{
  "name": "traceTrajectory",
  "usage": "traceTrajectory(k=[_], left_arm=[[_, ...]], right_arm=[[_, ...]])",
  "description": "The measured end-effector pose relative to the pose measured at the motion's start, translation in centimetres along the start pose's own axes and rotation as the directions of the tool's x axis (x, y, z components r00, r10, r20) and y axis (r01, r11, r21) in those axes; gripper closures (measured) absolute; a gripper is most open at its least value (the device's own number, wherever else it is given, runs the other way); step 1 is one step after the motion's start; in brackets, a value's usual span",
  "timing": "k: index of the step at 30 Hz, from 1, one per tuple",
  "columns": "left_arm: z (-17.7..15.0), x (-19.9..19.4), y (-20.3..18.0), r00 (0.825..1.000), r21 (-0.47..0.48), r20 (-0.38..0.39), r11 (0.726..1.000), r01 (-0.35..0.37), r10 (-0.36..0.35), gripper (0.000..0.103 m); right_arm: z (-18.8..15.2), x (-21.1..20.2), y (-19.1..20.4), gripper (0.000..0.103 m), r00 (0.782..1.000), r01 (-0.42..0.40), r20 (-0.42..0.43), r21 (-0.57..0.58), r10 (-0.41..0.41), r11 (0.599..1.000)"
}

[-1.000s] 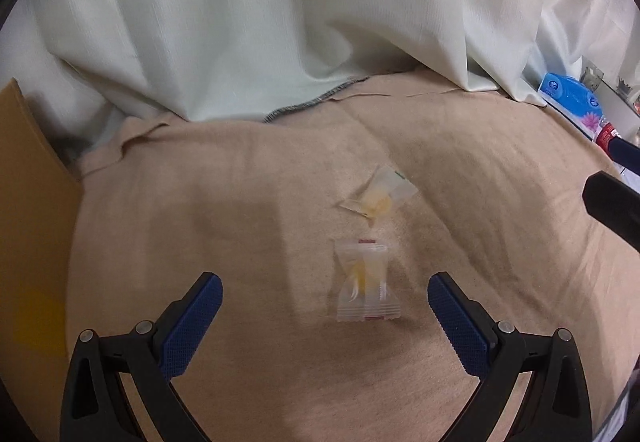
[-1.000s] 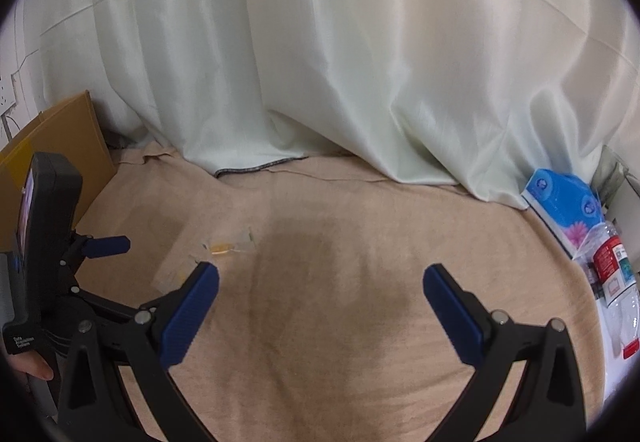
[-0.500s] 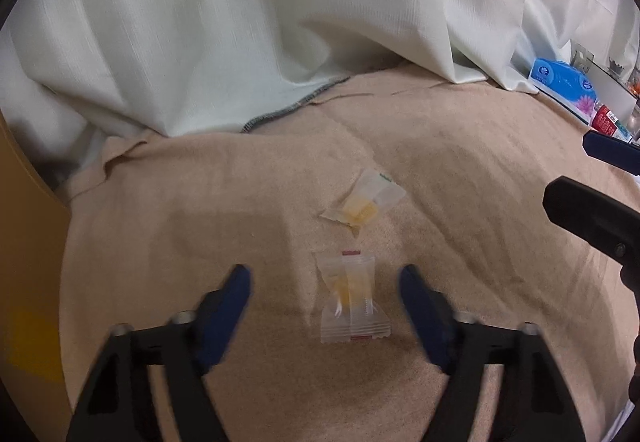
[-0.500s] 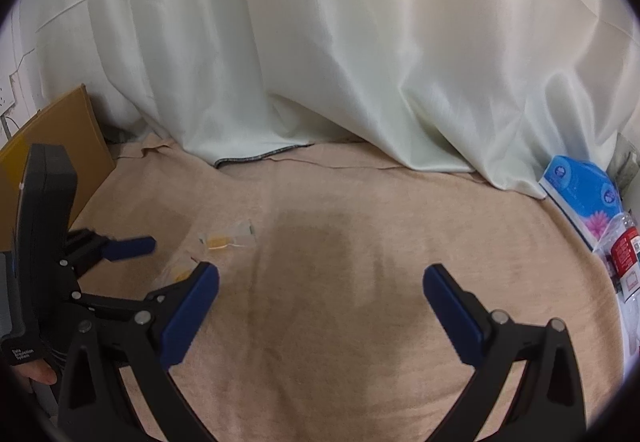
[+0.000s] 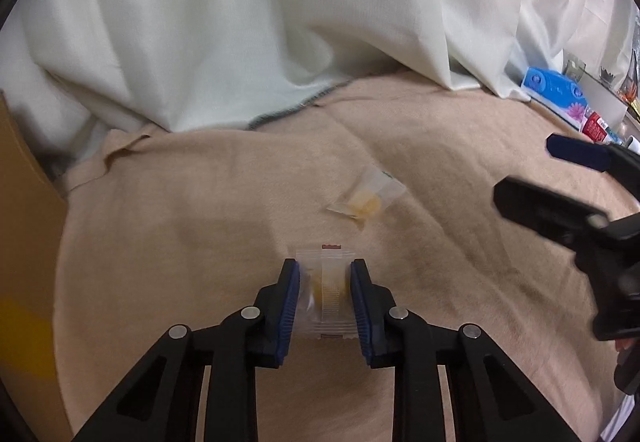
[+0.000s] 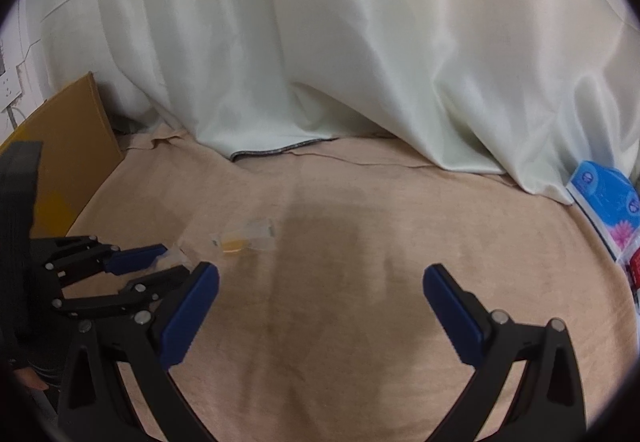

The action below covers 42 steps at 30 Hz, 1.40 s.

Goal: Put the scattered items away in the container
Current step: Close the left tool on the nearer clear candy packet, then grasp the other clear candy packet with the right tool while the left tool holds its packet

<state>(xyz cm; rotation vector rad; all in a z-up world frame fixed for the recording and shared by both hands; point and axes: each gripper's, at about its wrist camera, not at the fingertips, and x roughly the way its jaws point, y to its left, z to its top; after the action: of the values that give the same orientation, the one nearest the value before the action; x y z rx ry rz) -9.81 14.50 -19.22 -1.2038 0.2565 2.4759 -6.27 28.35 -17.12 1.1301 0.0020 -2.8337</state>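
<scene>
A clear snack packet (image 5: 326, 290) with a yellow piece inside lies on the tan blanket (image 5: 200, 242), and my left gripper (image 5: 325, 270) is shut on it, blue pads pressing both sides. A second clear packet (image 5: 366, 197) with yellow content lies a little farther back and to the right, also seen from the right wrist as the second packet (image 6: 246, 236). My right gripper (image 6: 320, 274) hovers open over the blanket with nothing between its fingers. From the right wrist, the left gripper (image 6: 168, 262) sits at the lower left.
A brown cardboard box (image 5: 20, 242) stands at the left edge; cardboard box (image 6: 68, 157). White curtain (image 5: 240, 21) hangs along the back. A blue tissue pack (image 6: 604, 197) and bottles sit at the far right. The right gripper (image 5: 560, 209) intrudes from the right in the left wrist view.
My left gripper moved forward and down over the near packet and shut on it; it was wide open a second ago. The right gripper stayed open and shifted slightly.
</scene>
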Motion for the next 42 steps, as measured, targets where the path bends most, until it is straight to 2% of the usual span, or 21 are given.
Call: traceTrajectory(k=[5, 10, 20, 24, 26, 28, 30, 35, 37, 39, 42], left_arm=[[-0.2, -1.4, 2.1, 1.000, -0.026, 0.005, 0.999, -0.027, 0.027, 0.076], [-1.0, -2.2, 3.9, 0.999, -0.047, -0.001, 0.998, -0.038, 0.038, 0.076], [-1.9, -2.6, 5.7, 0.999, -0.078, -0.006, 0.996, -0.047, 0.047, 0.076], [-2.0, -2.8, 6.1, 0.999, -0.082, -0.004, 0.996, -0.047, 0.047, 0.076], [-2.0, -2.8, 6.3, 0.999, -0.085, -0.004, 0.995, -0.047, 0.047, 0.076], [-2.0, -2.9, 6.4, 0.999, -0.087, -0.002, 0.995, -0.046, 0.046, 0.076], [-2.0, -3.1, 6.5, 0.999, -0.086, 0.003, 0.995, -0.045, 0.045, 0.076], [-2.1, -3.3, 6.7, 0.999, -0.093, 0.005, 0.995, -0.042, 0.043, 0.076], [-2.0, -3.4, 6.7, 0.999, -0.097, 0.006, 0.995, -0.039, 0.040, 0.076], [-1.9, -3.6, 6.8, 0.999, -0.098, 0.010, 0.994, -0.041, 0.042, 0.076], [-1.7, -4.1, 6.8, 0.999, -0.096, 0.018, 0.995, -0.039, 0.041, 0.076]], right_arm=[[1.0, 1.9, 2.1, 0.000, 0.999, -0.025, -0.021, -0.063, 0.024, 0.998], [1.5, 4.1, 3.6, 0.000, 0.998, -0.056, -0.037, -0.080, 0.053, 0.995], [1.6, 7.0, 4.9, 0.003, 0.996, -0.038, -0.089, -0.135, 0.027, 0.990], [1.5, 8.1, 5.0, 0.016, 0.990, -0.046, -0.139, -0.132, 0.028, 0.990], [1.5, 8.3, 4.8, 0.019, 0.987, -0.058, -0.155, -0.116, 0.040, 0.992], [1.6, 8.3, 4.6, 0.028, 0.987, -0.060, -0.152, -0.103, 0.044, 0.993], [1.9, 8.2, 4.3, 0.042, 0.988, -0.061, -0.147, -0.083, 0.048, 0.995], [2.7, 8.1, 3.3, 0.065, 0.983, -0.088, -0.162, -0.005, 0.086, 0.996], [2.7, 7.9, 3.2, 0.066, 0.985, -0.079, -0.156, -0.004, 0.078, 0.997], [2.6, 7.4, 3.4, 0.075, 0.987, -0.067, -0.147, -0.024, 0.062, 0.997], [2.5, 5.3, 3.6, 0.078, 0.992, -0.073, -0.104, -0.031, 0.069, 0.997]])
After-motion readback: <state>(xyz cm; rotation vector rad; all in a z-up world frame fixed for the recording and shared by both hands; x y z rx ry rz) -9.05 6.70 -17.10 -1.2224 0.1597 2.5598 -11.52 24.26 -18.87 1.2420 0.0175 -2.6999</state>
